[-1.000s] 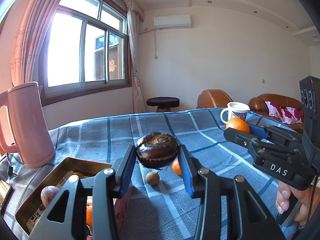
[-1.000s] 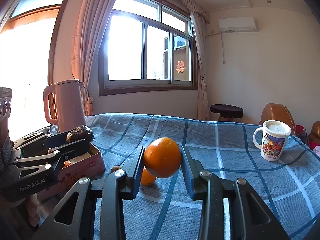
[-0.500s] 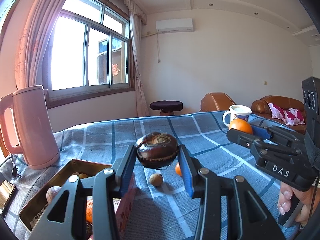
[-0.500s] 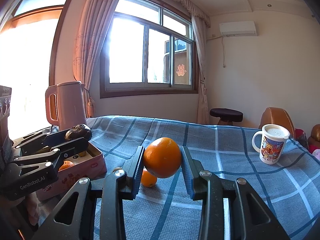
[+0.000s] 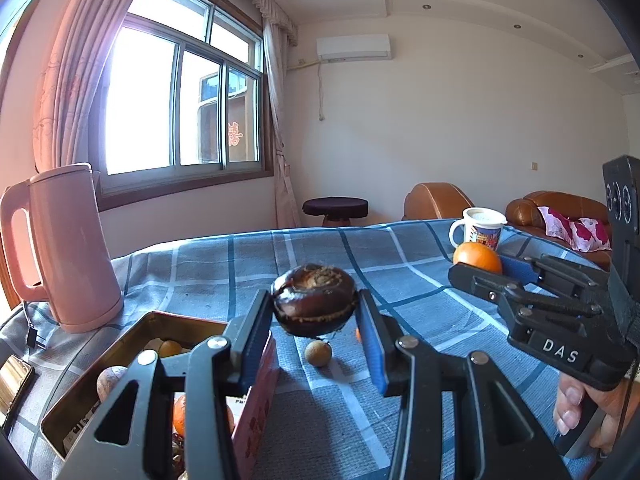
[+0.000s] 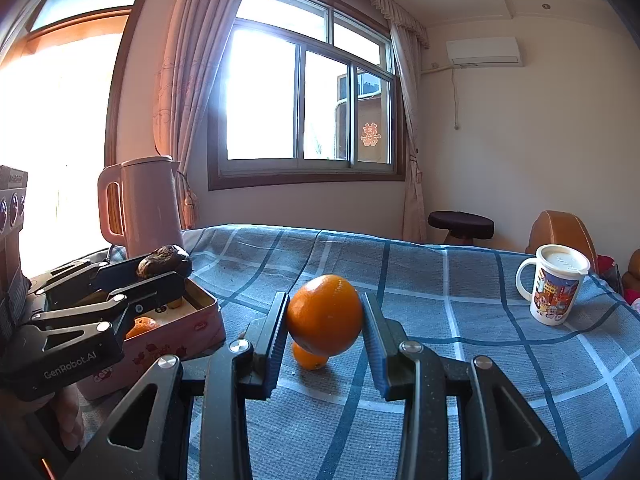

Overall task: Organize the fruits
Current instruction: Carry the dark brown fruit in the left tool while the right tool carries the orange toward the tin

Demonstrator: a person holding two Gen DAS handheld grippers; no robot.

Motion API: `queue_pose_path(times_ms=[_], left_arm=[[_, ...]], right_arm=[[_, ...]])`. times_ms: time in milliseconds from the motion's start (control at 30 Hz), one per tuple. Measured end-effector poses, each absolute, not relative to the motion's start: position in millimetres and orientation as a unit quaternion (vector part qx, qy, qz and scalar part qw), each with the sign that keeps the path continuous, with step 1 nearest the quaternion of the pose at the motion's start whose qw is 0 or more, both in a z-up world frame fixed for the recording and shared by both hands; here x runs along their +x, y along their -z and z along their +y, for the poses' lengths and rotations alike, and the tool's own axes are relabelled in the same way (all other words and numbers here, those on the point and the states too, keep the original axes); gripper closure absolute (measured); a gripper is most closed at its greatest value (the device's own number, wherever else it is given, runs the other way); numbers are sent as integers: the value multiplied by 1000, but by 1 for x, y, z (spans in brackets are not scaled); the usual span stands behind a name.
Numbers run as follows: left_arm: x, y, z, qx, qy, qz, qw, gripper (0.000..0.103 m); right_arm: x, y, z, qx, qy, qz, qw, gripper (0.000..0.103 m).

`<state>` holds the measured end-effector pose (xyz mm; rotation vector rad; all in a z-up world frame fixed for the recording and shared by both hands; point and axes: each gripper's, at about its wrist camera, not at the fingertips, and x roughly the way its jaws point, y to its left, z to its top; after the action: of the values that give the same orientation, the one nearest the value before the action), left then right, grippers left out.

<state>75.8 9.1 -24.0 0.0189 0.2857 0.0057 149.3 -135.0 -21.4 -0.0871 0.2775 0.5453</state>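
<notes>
At centre frame, our left claw [image 5: 316,314] pinches a dark brown fruit [image 5: 314,300] above the pink tin [image 5: 256,408], low left, which holds small fruits. Our right claw [image 6: 325,320] clamps an orange [image 6: 325,314] over the blue checked worktop [image 6: 460,320]. A smaller orange [image 6: 309,358] lies beneath. The claw bodies read "DAS" [image 5: 560,351] and "GenRobot.AI" [image 6: 70,366]. A printed mug [image 6: 556,290] stands at right.

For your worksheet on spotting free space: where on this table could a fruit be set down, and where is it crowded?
Free: the checked cloth between the held orange and the mug, and behind toward the kettle. Crowded: the tin, already holding fruit, and the cloth beside it with a small orange and a brown fruit.
</notes>
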Motion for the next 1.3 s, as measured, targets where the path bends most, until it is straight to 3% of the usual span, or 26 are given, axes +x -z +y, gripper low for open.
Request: queue_pose_path(times_ms=[1300], left_arm=[[53, 27, 63, -24, -43, 156, 986, 58]], right_arm=[[139, 26, -53, -107, -329, 152, 926, 65]])
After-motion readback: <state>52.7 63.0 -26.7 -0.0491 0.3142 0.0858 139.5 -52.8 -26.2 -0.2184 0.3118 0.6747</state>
